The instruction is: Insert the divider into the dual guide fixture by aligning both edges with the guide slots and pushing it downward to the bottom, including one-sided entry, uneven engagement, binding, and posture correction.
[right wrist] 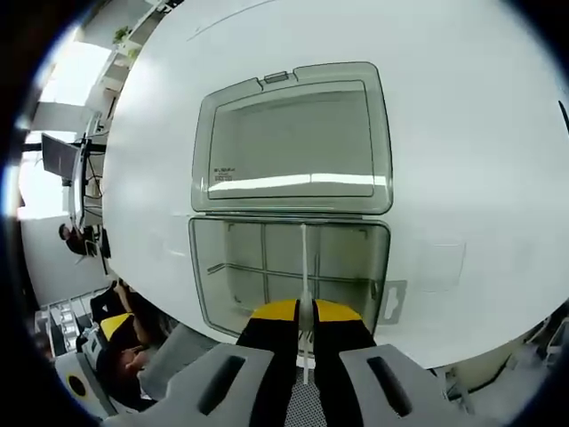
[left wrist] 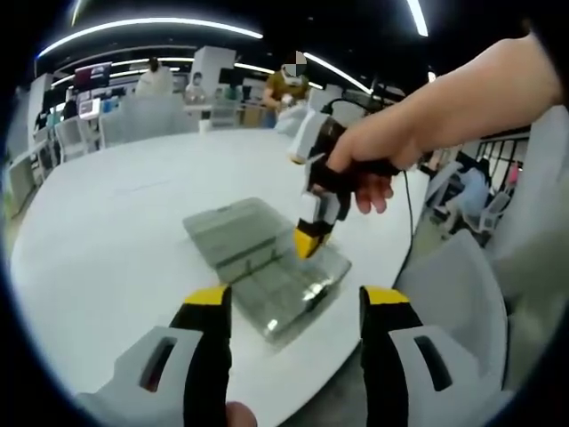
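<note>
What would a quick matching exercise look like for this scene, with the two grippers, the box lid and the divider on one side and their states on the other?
Things:
1. left gripper
2. right gripper
3. box lid
4. divider

States:
A. pinched edge-on between yellow-tipped jaws
B. lying open, flat on the white table
C. jaws spread apart, holding nothing
D. jaws closed over the compartment tray

Pairs: 1-C, 2-D, 3-B, 4-A

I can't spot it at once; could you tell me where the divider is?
In the right gripper view, the divider stands edge-on, pinched in the right tongs over the open box's compartments.
</note>
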Available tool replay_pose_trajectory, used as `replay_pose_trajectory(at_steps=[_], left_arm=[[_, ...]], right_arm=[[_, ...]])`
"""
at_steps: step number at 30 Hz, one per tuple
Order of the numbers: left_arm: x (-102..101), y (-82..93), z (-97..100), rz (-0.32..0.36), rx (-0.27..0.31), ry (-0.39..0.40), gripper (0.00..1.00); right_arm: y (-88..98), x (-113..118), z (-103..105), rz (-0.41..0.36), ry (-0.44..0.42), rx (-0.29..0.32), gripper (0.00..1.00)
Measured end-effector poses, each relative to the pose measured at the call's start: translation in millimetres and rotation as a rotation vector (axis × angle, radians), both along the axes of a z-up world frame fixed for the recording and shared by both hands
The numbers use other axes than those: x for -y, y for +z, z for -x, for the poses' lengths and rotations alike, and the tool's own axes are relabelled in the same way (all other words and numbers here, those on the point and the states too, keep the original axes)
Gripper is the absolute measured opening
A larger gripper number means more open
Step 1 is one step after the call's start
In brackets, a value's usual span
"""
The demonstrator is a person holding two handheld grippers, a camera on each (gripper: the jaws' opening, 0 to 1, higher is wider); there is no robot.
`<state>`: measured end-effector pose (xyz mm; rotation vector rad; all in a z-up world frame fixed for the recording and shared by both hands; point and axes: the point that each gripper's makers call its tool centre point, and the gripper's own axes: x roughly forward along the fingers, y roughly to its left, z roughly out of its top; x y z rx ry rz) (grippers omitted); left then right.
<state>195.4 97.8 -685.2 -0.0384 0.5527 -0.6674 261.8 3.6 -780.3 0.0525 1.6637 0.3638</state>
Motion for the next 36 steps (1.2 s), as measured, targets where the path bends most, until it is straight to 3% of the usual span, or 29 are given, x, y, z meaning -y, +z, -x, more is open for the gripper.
replay_pose_trajectory(at_steps=[36], left_arm=[[-1.1, 0.7, -0.1, -0.001, -0.002, 0.006, 0.56]], right_arm=[[0.6, -0.8, 6.3, 0.03, 0.01, 0.017, 0.0]])
